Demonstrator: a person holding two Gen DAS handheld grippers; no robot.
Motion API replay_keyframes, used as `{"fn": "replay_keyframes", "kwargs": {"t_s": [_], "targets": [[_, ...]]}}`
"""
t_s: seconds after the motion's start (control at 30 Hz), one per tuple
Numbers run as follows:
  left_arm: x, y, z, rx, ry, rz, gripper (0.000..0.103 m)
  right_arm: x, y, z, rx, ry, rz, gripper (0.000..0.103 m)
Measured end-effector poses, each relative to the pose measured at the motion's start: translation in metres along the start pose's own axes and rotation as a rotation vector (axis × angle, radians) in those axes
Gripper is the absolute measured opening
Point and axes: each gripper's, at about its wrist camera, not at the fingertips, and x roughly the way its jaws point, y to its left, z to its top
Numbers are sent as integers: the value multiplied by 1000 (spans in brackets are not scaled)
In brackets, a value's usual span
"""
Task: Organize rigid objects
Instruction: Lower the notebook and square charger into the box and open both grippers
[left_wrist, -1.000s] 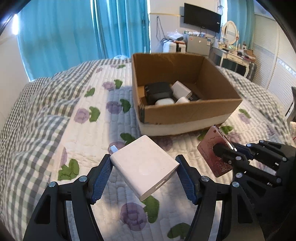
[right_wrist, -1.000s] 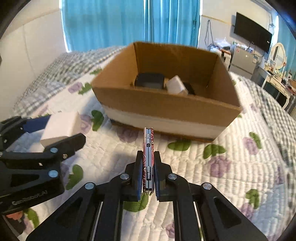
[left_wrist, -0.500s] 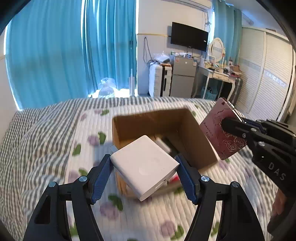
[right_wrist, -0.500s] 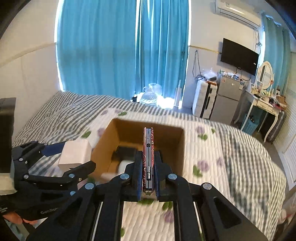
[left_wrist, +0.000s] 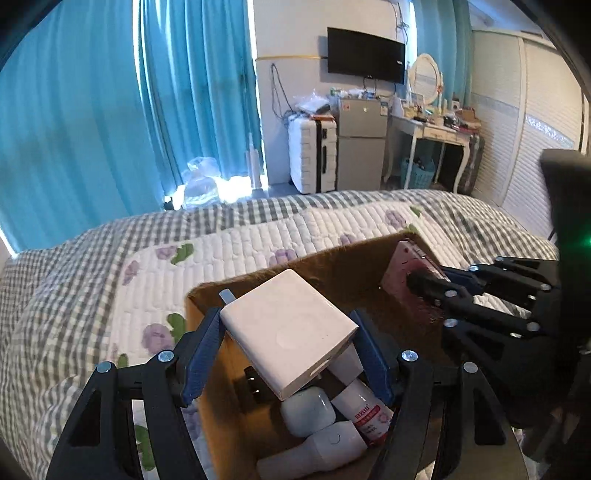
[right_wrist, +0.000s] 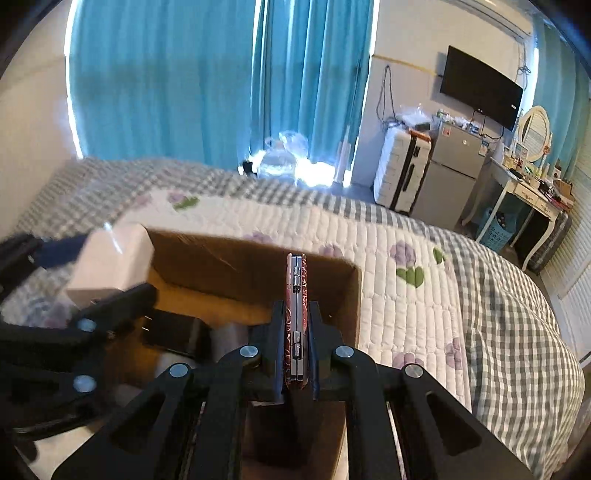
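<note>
Charger (left_wrist: 288, 328) in left hand-held gripper (left_wrist: 286, 350), clamped.

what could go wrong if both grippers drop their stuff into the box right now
1. The white adapter held by the left gripper hangs over a white bottle and other white items; dropped, it may knock or bounce off them.
2. The right gripper holds the red patterned case edge-on, near the cardboard box wall; released, it could tip and land leaning.
3. Both grippers crowd the same opening, so their fingers might collide.
</note>
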Motion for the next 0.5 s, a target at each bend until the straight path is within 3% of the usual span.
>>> {"fn": "replay_keyframes", "kwargs": {"t_s": [0.17, 0.37, 0.5], "targets": [[8, 2, -12, -12, 46, 9, 71, 27, -1, -7, -57, 34, -61, 10], [5, -1, -19, 2, 52, 10, 71, 32, -5, -10, -47, 32, -41, 14], [-1, -1, -23, -4, 54, 2, 71, 21, -9, -11, 28, 27, 81, 19]]}}
